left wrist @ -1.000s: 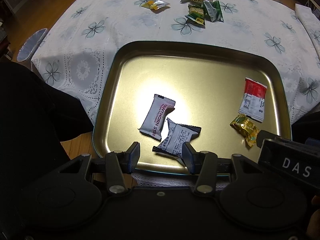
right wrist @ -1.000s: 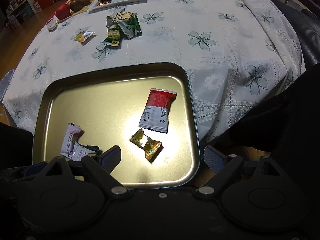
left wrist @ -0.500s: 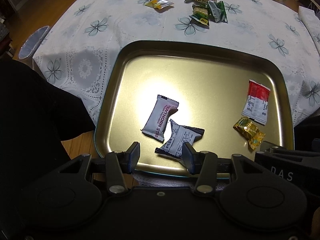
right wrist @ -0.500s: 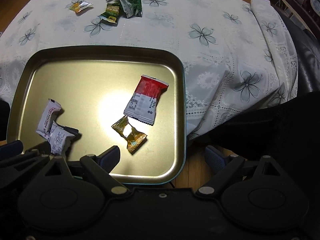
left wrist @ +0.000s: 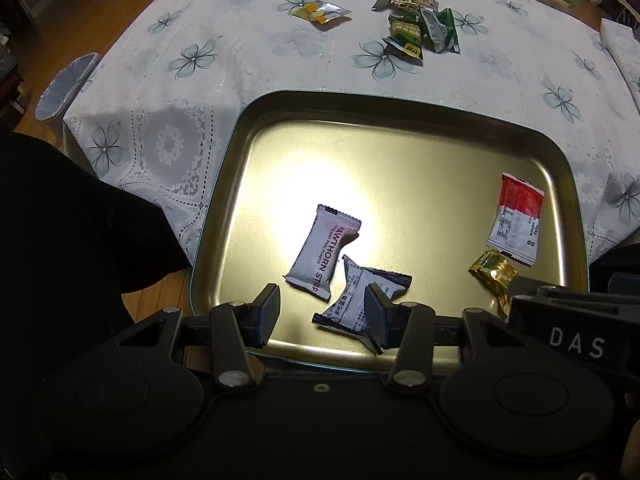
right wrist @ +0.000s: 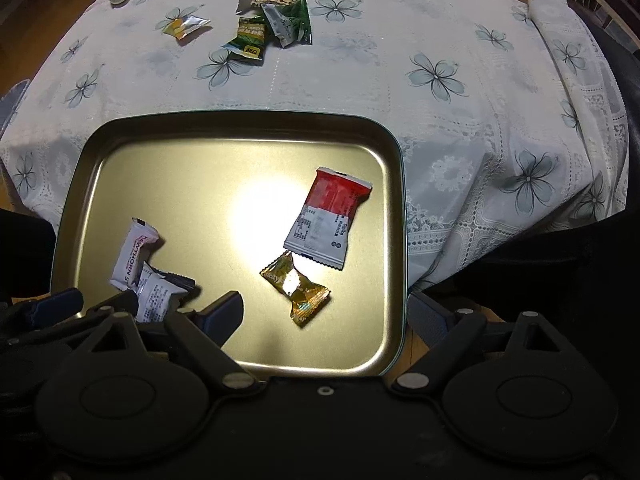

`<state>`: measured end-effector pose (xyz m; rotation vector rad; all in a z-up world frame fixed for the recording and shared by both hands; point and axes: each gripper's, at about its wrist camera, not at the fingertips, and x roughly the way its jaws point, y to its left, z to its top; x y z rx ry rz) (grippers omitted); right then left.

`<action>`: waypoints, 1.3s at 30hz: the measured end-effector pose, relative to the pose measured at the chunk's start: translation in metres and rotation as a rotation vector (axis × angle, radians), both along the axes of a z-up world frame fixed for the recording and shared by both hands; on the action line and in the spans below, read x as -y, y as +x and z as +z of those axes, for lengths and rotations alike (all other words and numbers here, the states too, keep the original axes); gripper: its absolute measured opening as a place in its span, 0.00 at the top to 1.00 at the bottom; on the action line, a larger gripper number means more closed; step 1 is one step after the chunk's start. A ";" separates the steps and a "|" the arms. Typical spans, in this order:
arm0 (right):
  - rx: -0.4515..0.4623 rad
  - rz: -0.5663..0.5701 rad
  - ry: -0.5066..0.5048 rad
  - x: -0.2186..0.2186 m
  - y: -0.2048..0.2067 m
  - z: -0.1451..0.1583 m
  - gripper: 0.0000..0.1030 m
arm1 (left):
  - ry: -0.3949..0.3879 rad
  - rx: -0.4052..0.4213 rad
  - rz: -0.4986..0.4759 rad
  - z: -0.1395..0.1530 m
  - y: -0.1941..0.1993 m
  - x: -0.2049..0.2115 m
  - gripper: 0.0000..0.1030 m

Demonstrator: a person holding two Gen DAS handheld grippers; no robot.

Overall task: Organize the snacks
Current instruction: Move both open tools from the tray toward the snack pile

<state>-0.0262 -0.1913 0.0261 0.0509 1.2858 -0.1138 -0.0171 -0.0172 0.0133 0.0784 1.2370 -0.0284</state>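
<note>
Four wrapped snacks, among them a white hawthorn strip (left wrist: 324, 255) and a gold candy (right wrist: 296, 288), lie in the gold tray (left wrist: 400, 152) on the flowered tablecloth (right wrist: 440, 92), beneath the open, empty left gripper (left wrist: 322, 314) and right gripper (right wrist: 332, 314).

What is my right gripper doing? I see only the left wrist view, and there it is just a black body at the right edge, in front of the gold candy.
Observer: The right gripper is open, with nothing between its pads.
Operator: Is the gold candy caught under it?
Observer: No. The gold candy lies free on the tray, ahead of the gripper, and its whole wrapper is in view.
Operator: Are both fingers over the tray?
Observer: Only one. The left finger is over the tray floor, and the right finger is outside the rim.
</note>
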 end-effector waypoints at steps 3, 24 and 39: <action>-0.002 0.005 0.025 0.003 0.010 0.003 0.10 | 0.001 0.006 -0.003 0.002 0.007 0.000 0.47; 0.118 0.006 0.083 0.013 0.114 0.021 0.14 | 0.036 0.094 -0.044 0.024 0.102 0.005 0.38; 0.117 -0.006 0.018 0.019 0.232 0.024 0.14 | -0.002 0.065 0.030 0.021 0.231 -0.008 0.38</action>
